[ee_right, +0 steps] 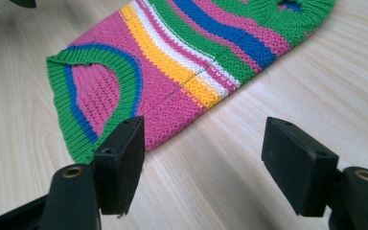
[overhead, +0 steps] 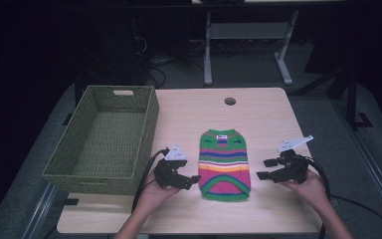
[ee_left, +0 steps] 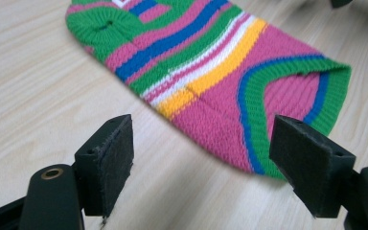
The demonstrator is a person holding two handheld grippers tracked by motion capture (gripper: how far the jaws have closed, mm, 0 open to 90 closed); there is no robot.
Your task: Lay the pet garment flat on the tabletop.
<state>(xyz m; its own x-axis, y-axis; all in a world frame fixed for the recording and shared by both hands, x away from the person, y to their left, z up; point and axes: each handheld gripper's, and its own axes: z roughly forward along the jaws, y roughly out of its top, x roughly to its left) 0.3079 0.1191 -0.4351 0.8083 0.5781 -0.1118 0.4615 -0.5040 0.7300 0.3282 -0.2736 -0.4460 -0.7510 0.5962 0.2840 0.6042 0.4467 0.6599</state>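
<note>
A striped knitted pet sweater [overhead: 224, 164] of green, pink, blue and yellow lies flat between the left tool [overhead: 190, 180] and right tool [overhead: 264, 169], both with jaws apart over the pale wooden surface [overhead: 258, 114]

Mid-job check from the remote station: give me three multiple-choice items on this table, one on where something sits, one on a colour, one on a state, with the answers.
1. Where is the woven basket?
A. at the table's left side
B. at the table's right side
C. on top of the sweater

2. What colour is the hem band of the striped sweater?
A. green
B. black
C. grey

3. How do the left gripper and right gripper stand?
A. both open
B. both shut on the sweater
C. left shut, right open

Answers: 1 A, the basket lies left of the sweater in the high view. 2 A, the ribbed edge is green. 3 A, each gripper view shows its jaws wide apart with nothing between them.
</note>
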